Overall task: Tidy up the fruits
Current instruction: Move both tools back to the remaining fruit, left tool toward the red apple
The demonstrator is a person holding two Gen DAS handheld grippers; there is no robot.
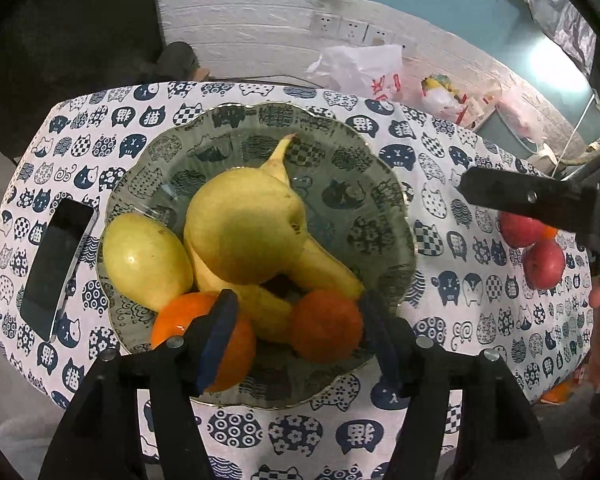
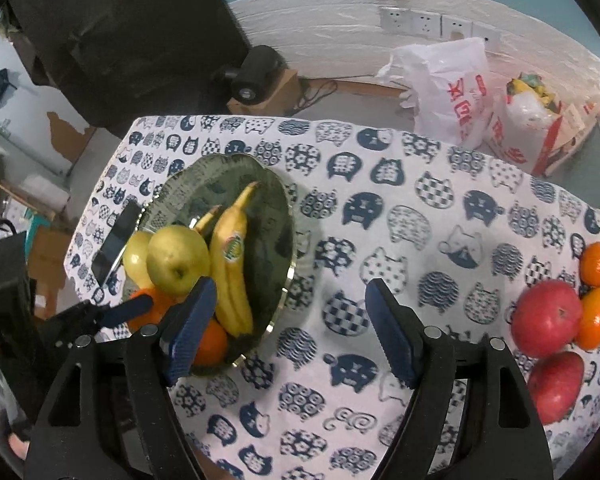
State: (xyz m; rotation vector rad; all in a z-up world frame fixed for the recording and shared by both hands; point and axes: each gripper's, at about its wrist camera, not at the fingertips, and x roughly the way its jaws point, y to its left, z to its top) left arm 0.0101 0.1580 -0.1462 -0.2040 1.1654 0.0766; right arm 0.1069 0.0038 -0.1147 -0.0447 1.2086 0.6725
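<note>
A glass plate [image 1: 380,184] on the cat-print cloth holds two yellow-green pears [image 1: 244,232], bananas [image 1: 324,268] and two oranges [image 1: 326,326]. My left gripper [image 1: 296,328] is open over the plate's near edge, its fingers standing either side of the right orange, apart from it. The plate also shows in the right wrist view [image 2: 268,240]. My right gripper [image 2: 292,332] is open and empty above the cloth, right of the plate. Two red apples [image 2: 548,316] and two oranges [image 2: 598,318] lie on the cloth at the right.
A black phone [image 1: 56,264] lies left of the plate. White plastic bags [image 2: 452,92] and a cardboard box with a black device [image 2: 256,72] stand on the floor behind the table. The table's edges are close on all sides.
</note>
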